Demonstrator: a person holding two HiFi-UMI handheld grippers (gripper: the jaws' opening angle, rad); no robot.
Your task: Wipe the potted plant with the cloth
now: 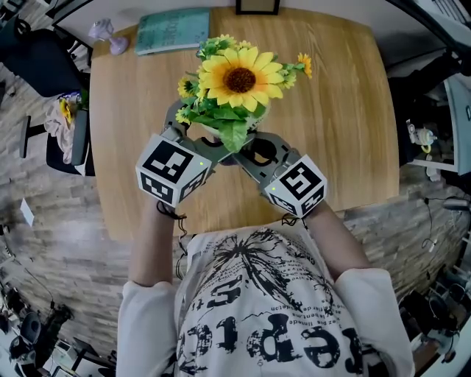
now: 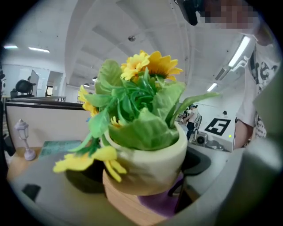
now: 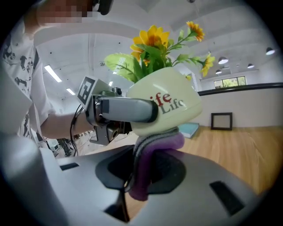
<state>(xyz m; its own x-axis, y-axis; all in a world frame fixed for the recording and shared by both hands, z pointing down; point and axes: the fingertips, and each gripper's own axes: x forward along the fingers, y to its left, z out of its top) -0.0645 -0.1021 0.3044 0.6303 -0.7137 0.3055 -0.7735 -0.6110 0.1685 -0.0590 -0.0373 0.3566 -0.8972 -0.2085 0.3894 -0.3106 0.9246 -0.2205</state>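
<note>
Left gripper [image 1: 197, 138] fingers [image 3: 128, 110] spread wide and clamped against the sides of the cream pot; one finger lies across the pot wall in the right gripper view. Potted plant [image 2: 150, 161] held tilted at centre of the head view, over the table [image 1: 346, 110]. Right gripper [image 3: 139, 176] fingers [image 3: 208, 174] pressed together on a purple cloth [image 3: 159, 143]; cloth bunched, its top fold touching the pot's underside. Sunflower [image 1: 239, 79] faces up at the head camera. Outward: teal book [image 1: 173, 29] at upper left of the table; small lamp figure [image 1: 110, 35] just left of it; dark picture frame [image 1: 257, 6] at the top edge.
</note>
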